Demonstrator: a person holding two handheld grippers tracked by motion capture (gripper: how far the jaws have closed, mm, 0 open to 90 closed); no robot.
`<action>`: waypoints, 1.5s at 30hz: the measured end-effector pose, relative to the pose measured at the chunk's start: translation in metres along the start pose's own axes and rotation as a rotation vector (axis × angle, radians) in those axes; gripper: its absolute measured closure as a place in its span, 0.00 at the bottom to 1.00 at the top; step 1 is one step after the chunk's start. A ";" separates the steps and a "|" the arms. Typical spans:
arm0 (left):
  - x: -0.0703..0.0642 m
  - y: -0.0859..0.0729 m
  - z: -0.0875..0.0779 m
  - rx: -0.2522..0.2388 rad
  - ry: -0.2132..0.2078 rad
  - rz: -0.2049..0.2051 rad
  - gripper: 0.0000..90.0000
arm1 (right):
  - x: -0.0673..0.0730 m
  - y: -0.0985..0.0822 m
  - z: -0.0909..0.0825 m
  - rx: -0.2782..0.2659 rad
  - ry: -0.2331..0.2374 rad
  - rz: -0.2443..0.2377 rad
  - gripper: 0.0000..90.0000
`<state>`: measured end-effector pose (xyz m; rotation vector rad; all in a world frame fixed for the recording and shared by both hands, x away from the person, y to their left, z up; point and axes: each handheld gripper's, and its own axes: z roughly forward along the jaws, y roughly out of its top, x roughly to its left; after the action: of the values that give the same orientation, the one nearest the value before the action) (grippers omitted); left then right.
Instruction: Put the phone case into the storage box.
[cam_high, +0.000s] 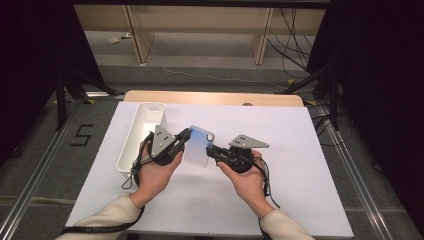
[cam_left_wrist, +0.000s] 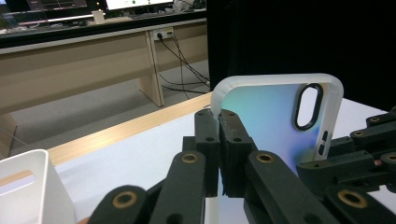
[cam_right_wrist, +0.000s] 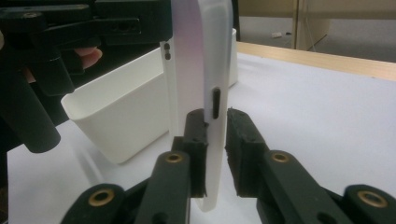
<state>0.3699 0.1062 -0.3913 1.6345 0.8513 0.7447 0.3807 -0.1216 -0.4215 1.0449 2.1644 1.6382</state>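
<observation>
A translucent white phone case (cam_high: 199, 146) with a bluish sheen is held upright above the table between both hands. My left gripper (cam_high: 186, 135) is shut on its left edge; in the left gripper view the pads (cam_left_wrist: 218, 121) pinch the rim of the case (cam_left_wrist: 271, 116) near the camera cutout. My right gripper (cam_high: 210, 150) has the case's opposite edge (cam_right_wrist: 201, 70) between its jaws (cam_right_wrist: 215, 121). One pad rests against the case and a thin gap shows at the other, so this gripper is open. The left gripper (cam_right_wrist: 116, 23) also appears at the upper left of the right gripper view.
A long white bin (cam_high: 142, 135) stands on the white table cover (cam_high: 280, 190) just left of my left hand, also seen close by in the right gripper view (cam_right_wrist: 116, 126). The wooden table edge (cam_high: 215, 97) lies behind. Cables run across the floor beyond.
</observation>
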 end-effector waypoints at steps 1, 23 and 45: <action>0.000 0.000 0.000 0.000 0.003 0.001 0.97 | -0.001 0.000 0.001 -0.012 -0.005 -0.021 0.83; 0.019 0.010 -0.007 0.007 0.079 -0.014 0.98 | 0.008 0.008 -0.003 -0.032 0.021 -0.123 0.26; 0.030 0.018 -0.012 0.001 0.101 -0.061 0.98 | -0.007 0.004 -0.032 -0.049 -0.045 -0.133 0.24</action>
<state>0.3790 0.1355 -0.3702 1.5752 0.9691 0.7899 0.3692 -0.1491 -0.4080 0.8951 2.1055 1.5844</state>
